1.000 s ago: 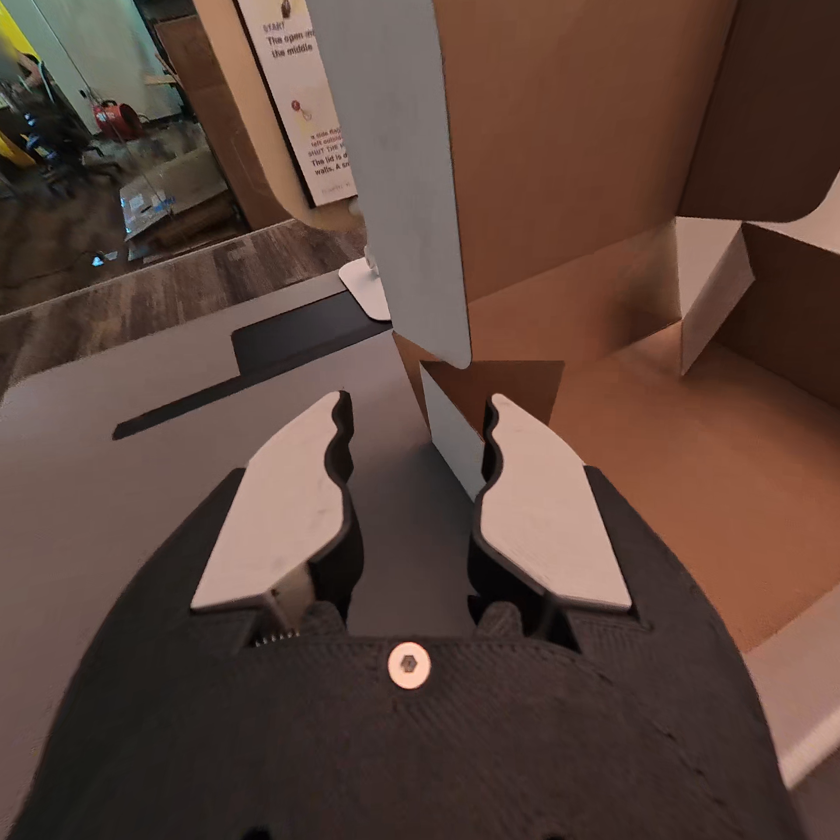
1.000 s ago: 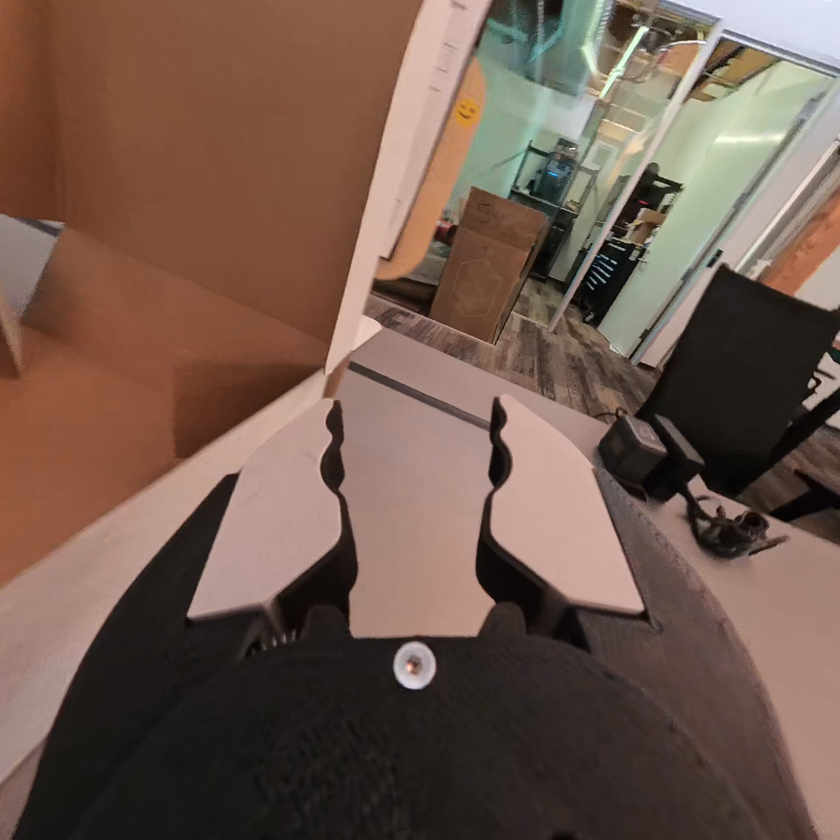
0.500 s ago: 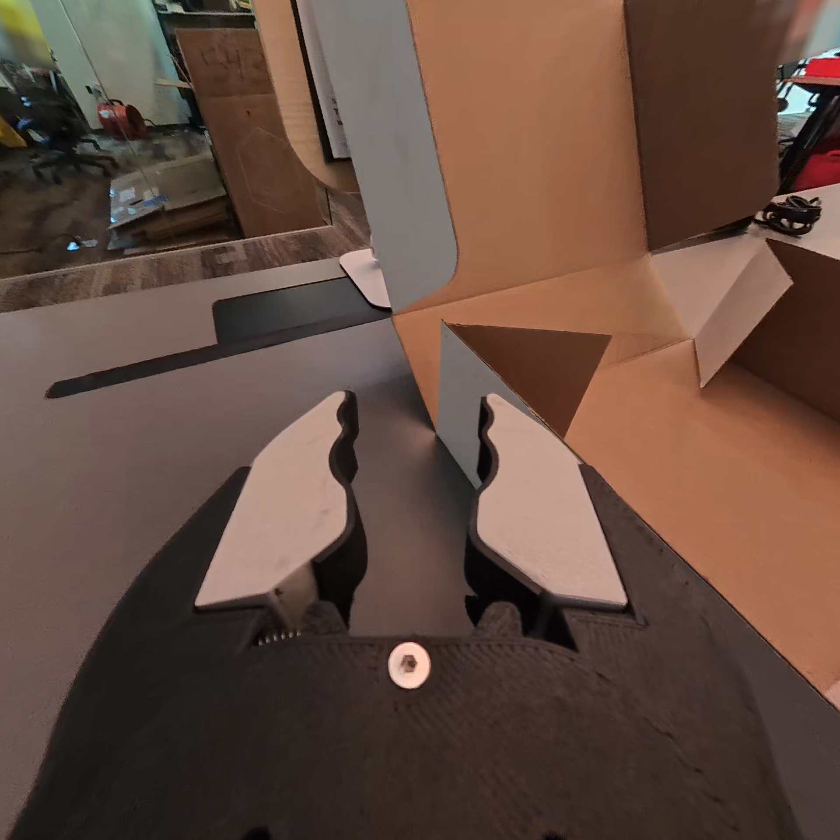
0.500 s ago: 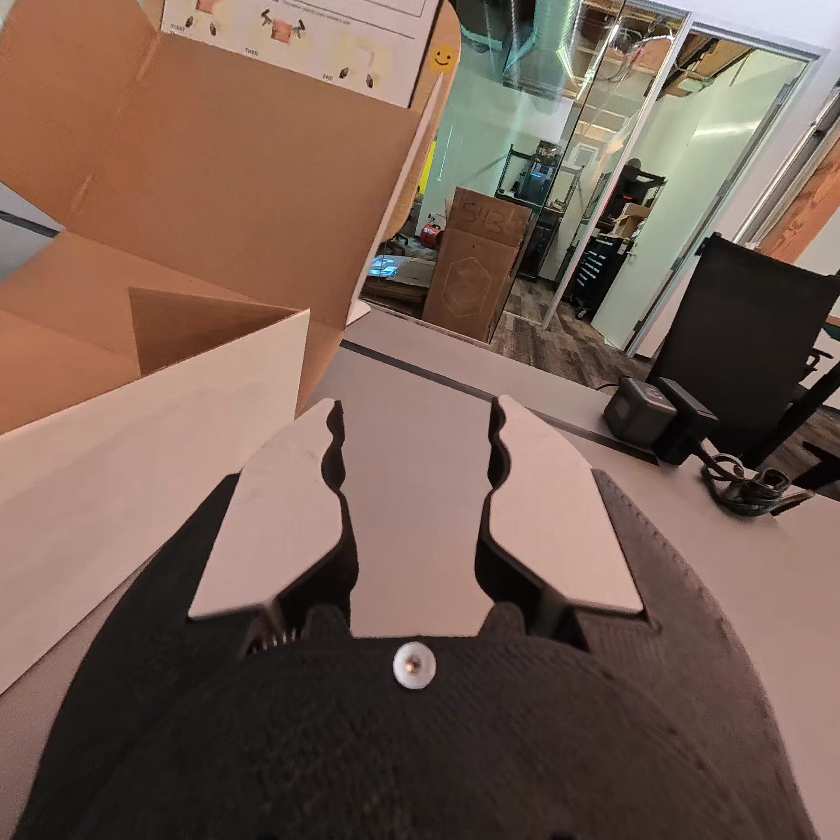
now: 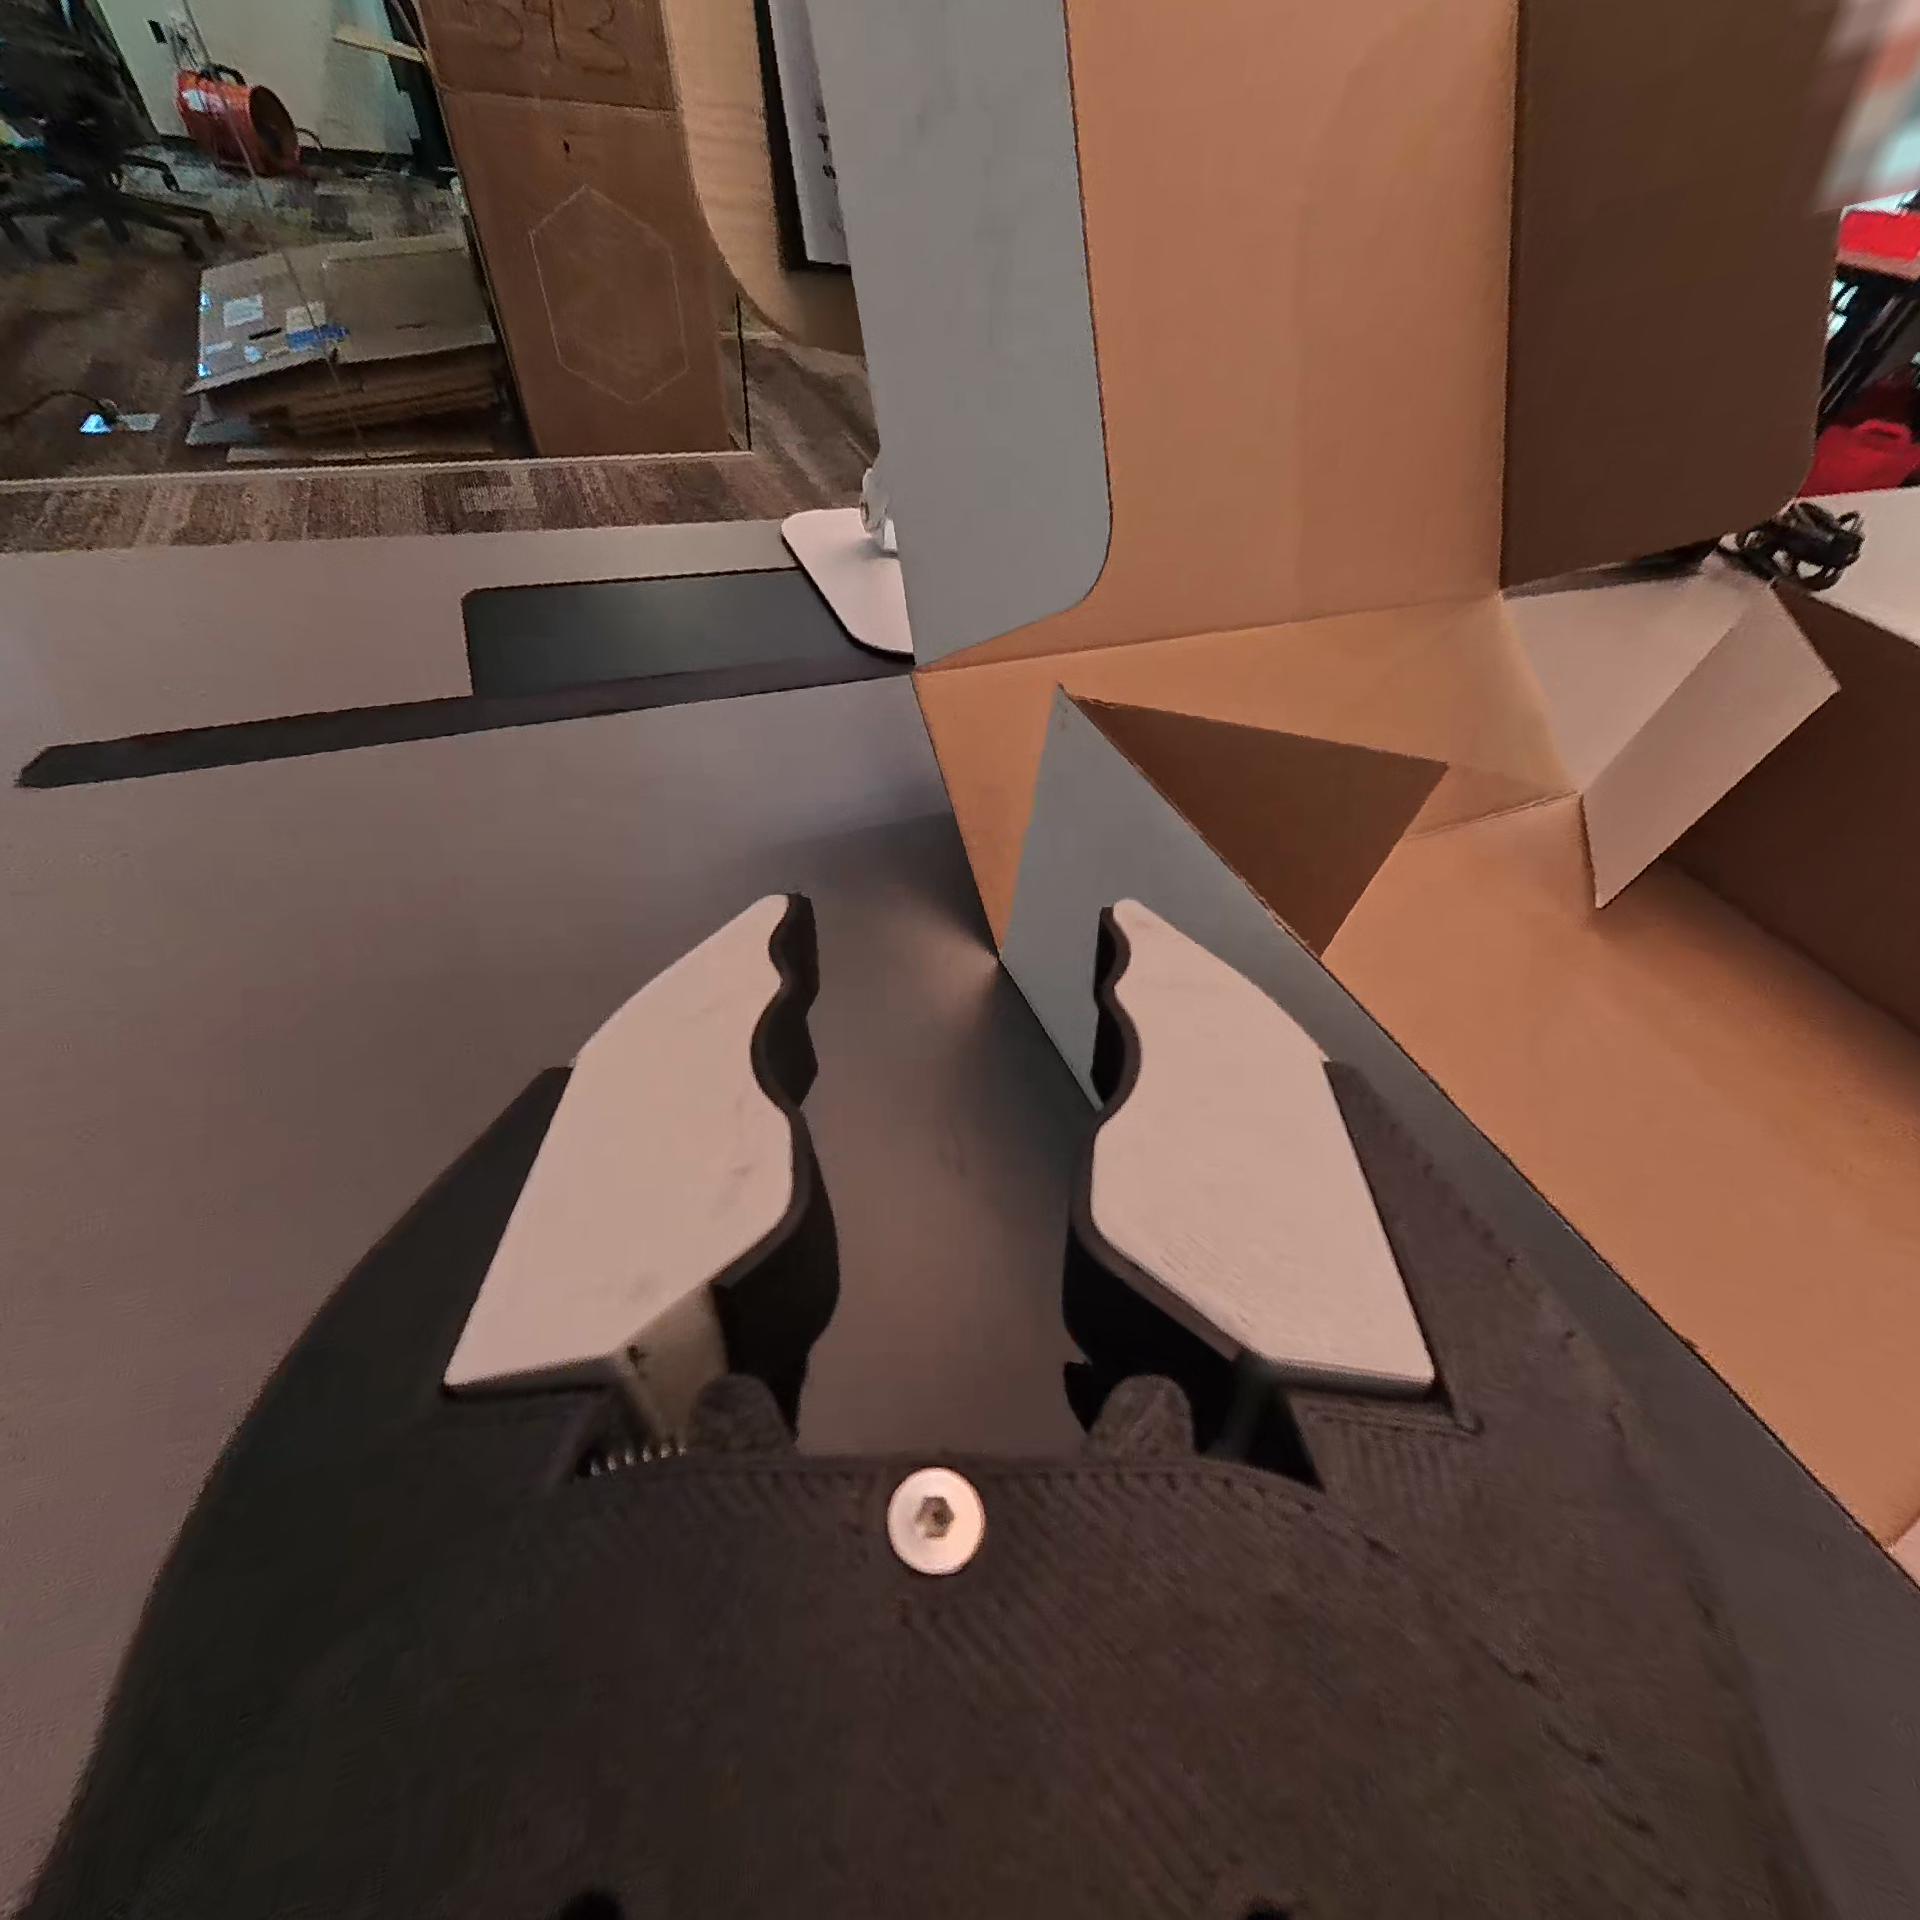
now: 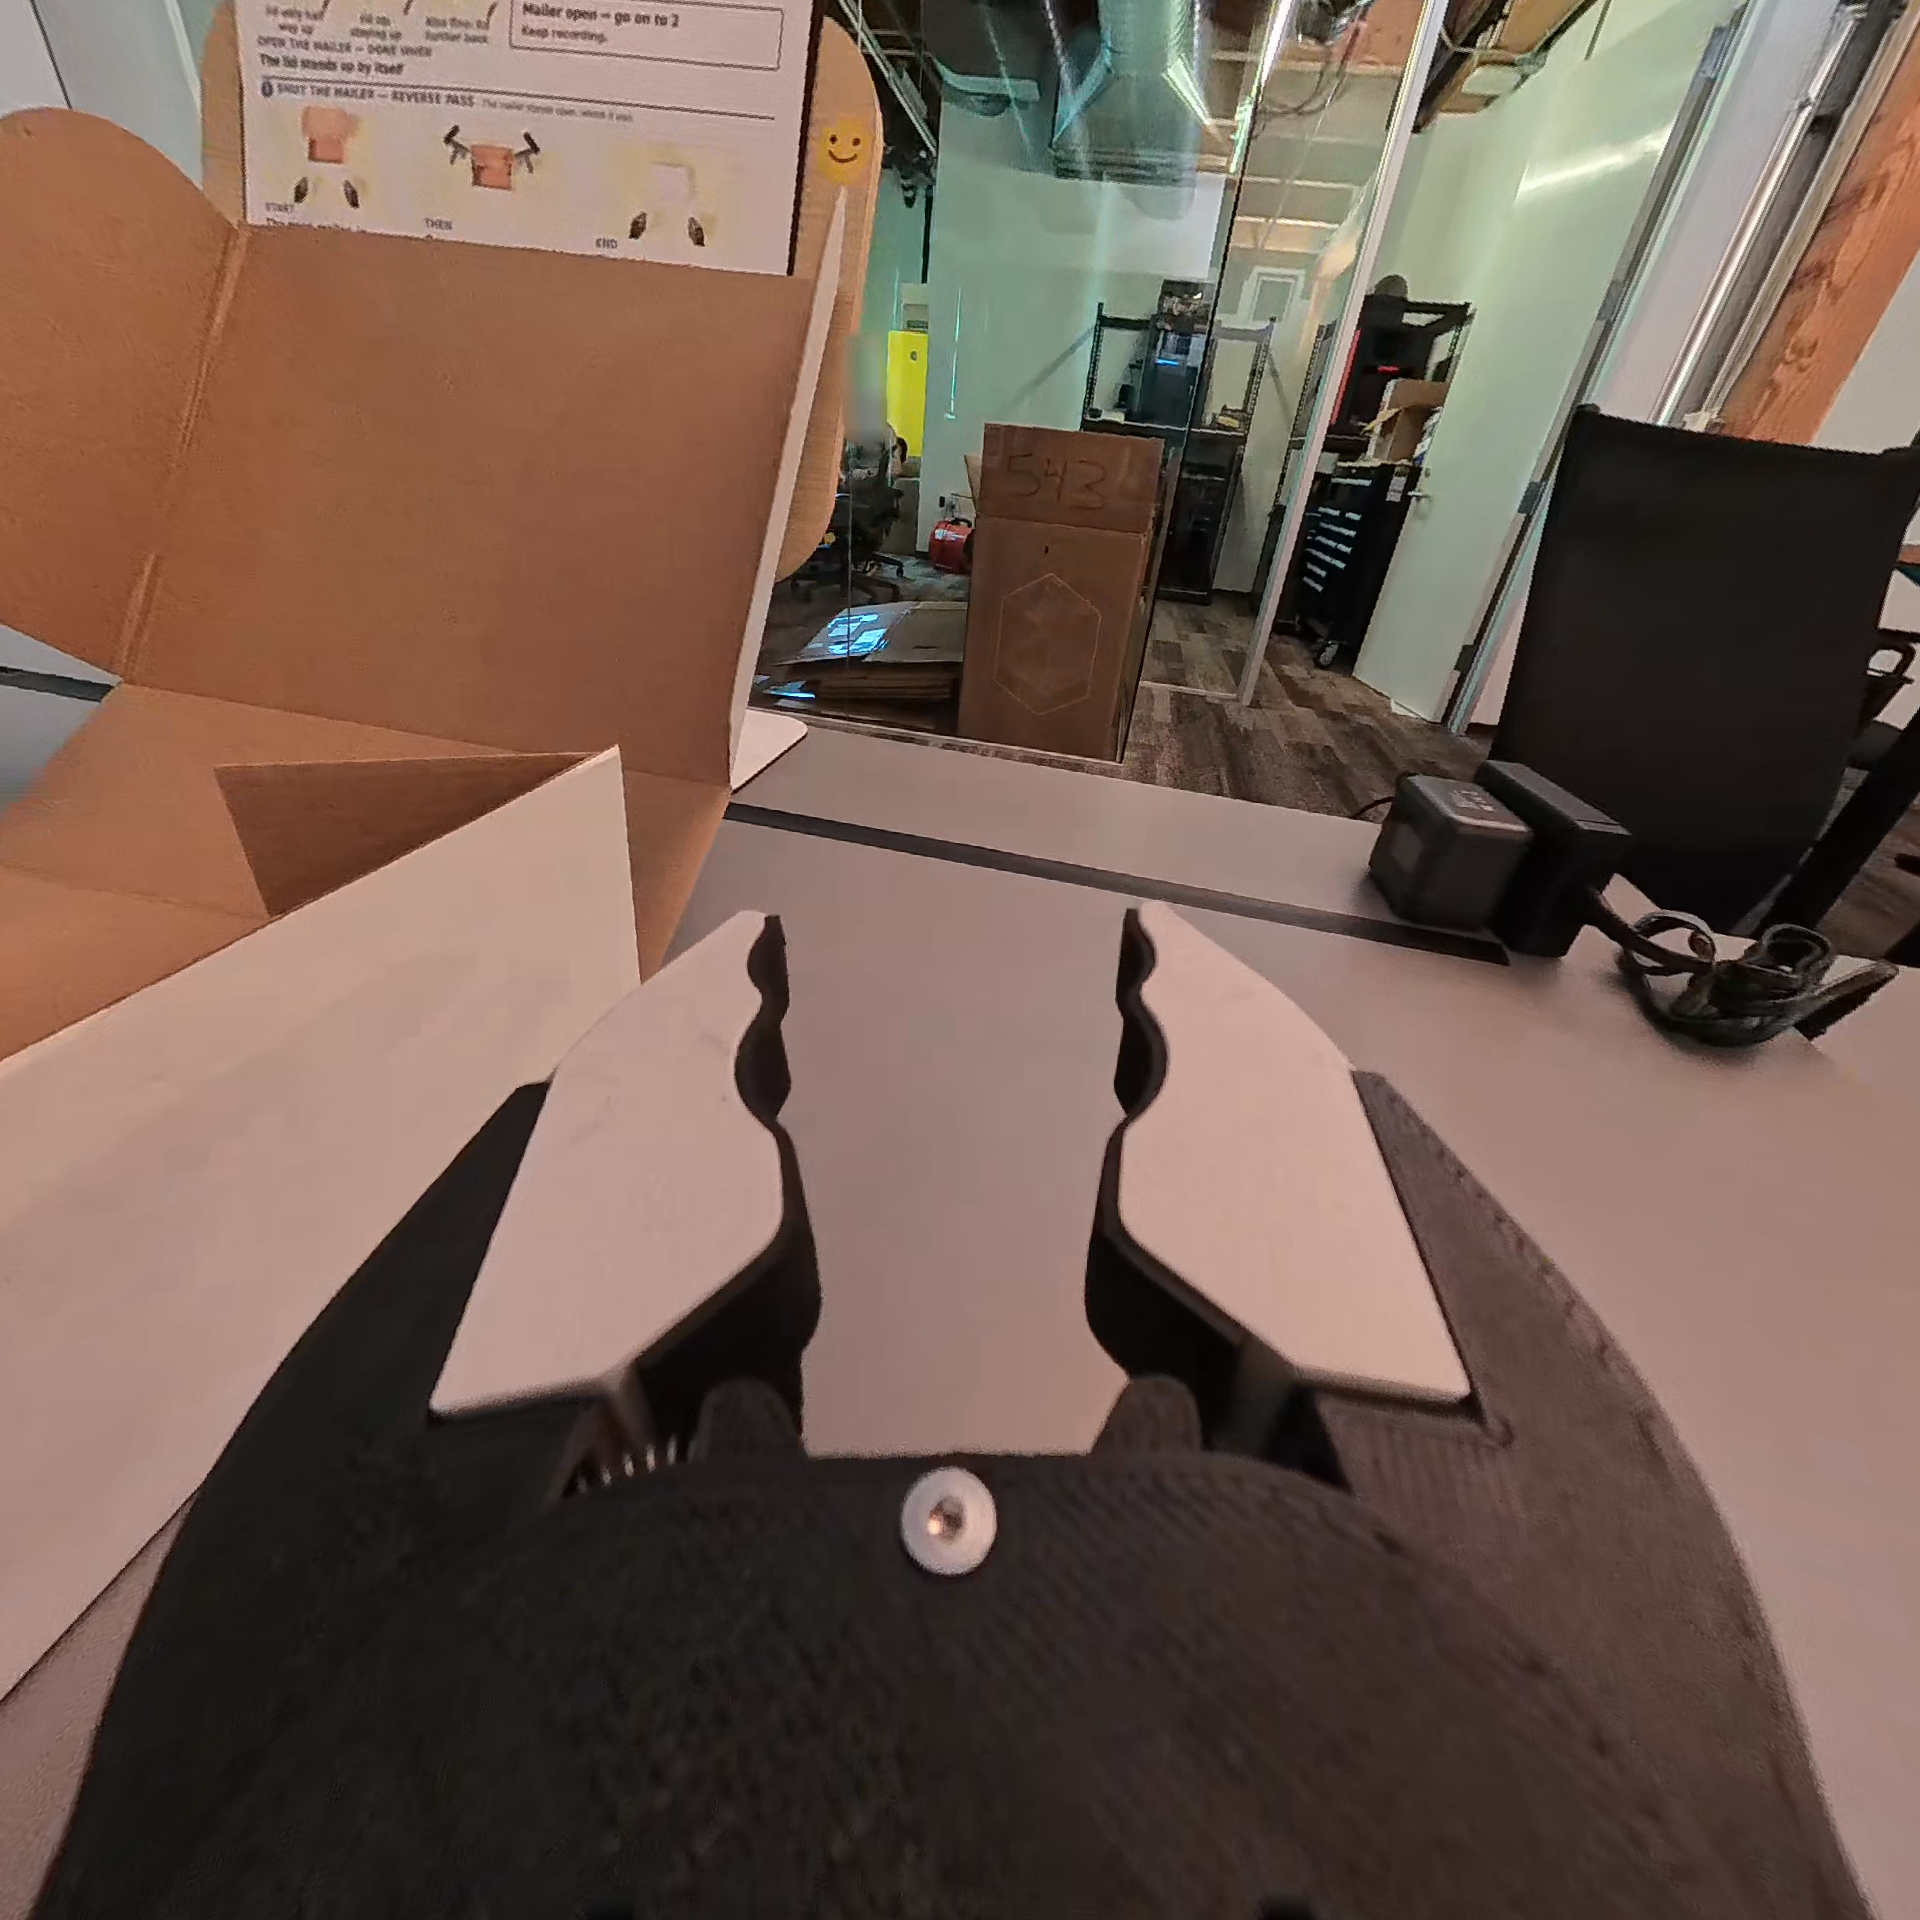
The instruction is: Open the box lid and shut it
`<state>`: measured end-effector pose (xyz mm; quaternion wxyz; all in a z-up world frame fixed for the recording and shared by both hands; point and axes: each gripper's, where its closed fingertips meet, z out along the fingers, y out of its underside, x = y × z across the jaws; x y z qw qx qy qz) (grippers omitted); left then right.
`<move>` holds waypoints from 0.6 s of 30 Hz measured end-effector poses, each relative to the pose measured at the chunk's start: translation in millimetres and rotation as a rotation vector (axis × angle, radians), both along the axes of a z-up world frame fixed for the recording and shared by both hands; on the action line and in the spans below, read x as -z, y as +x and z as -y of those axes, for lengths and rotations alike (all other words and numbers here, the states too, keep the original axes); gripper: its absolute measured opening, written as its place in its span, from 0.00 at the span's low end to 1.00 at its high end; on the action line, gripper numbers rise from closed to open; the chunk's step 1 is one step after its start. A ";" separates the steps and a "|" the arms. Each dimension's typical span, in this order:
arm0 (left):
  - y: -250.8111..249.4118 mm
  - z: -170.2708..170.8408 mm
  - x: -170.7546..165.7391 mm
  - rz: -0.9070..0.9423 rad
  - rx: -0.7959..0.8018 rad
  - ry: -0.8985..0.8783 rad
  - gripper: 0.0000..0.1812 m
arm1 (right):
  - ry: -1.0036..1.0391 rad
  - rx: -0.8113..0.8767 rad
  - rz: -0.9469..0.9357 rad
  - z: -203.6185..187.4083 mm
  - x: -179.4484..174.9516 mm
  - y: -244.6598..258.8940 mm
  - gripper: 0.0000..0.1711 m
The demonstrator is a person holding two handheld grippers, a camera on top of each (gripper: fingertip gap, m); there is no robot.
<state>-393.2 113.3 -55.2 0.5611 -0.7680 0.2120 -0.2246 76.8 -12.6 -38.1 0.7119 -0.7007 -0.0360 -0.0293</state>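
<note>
Change since a second ago: we are pulling both grippers back and down from the box (image 5: 1558,1091). In the left wrist view more table (image 5: 312,987) is showing and the lid (image 5: 1278,312) is reading as upright; in the right wrist view the box, earlier filling the left half in a blur, is now sitting lower left with the table stretching ahead. We are judging the opening half done: the lid is standing by itself, and shutting is what remains.

Position: the box is resting on the table, between the two grippers, its brown inside exposed.

Count:
- Box: one, with one lid, raised.
- Lid side flaps: two, the left one (image 5: 987,312) grey-faced and hanging down, the right one (image 5: 1662,260) brown-faced.
- Inner corner flaps: two, near (image 5: 1247,831) and far (image 5: 1683,727).
- Grippers: two. The left gripper (image 5: 951,914) is gaping, holding nothing, its right finger (image 5: 1226,1143) just beside the box's side wall; whether it is touching, we cannot tell. The right gripper (image 6: 951,925) is likewise gaping and empty, over bare table beside the box's pale wall (image 6: 312,1091).
- Power bricks: two (image 6: 1496,862), with one coiled cable (image 6: 1745,977), well apart from the box.
- Instruction sheet: one (image 6: 520,114), behind the lid.
</note>
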 end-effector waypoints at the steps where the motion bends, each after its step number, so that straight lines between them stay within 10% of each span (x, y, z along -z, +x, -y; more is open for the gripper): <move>1: 0.1 0.2 0.2 0.007 0.002 -0.008 0.28 | -0.005 -0.005 0.001 -0.7 0.6 -1.1 0.36; 11: 0.4 1.0 0.3 -0.012 -0.004 -0.035 0.29 | -0.068 -0.069 0.047 -3.6 0.5 -27.5 0.36; 18: 6.2 6.7 -55.4 0.065 0.018 -0.023 0.33 | 0.014 -0.129 0.128 -16.5 -74.5 -53.3 0.36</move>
